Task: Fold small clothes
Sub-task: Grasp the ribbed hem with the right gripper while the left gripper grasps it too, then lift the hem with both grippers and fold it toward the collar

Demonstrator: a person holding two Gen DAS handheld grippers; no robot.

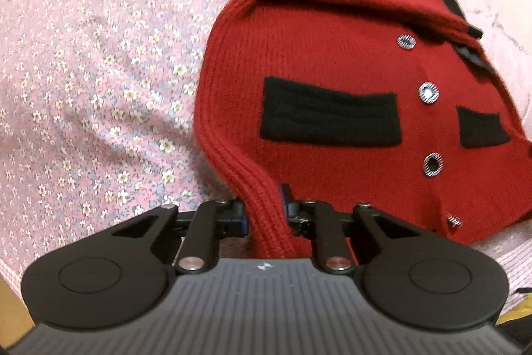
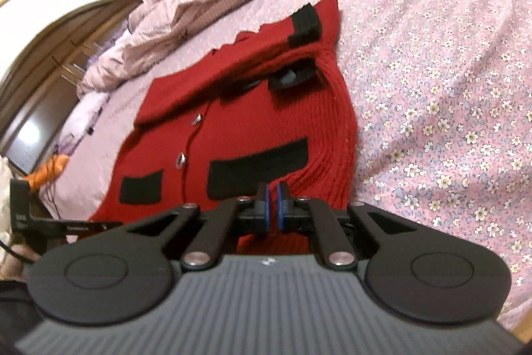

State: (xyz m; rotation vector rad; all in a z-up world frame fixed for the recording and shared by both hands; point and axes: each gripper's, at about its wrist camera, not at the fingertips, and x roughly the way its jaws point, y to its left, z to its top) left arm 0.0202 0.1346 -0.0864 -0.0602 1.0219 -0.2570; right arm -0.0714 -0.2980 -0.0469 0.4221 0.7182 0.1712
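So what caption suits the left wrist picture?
Left gripper pinching the ribbed edge of a red cardigan on a flowery bedspread.

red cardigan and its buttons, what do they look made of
Red cardigan: knitted yarn, maybe wool or acrylic; ribbed rows and a fuzzy matte surface show. Buttons: look like shiny metal or metallic-coated plastic, given the silvery striped glint; which one can't be told.

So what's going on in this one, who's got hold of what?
A person is working with two handheld grippers on a small red knitted cardigan with black pocket patches, spread on a pink floral bedspread. The left gripper is clamped on the cardigan's ribbed hem edge, which bunches up between its pads. The right gripper is shut just over the hem; whether it pinches fabric is unclear.
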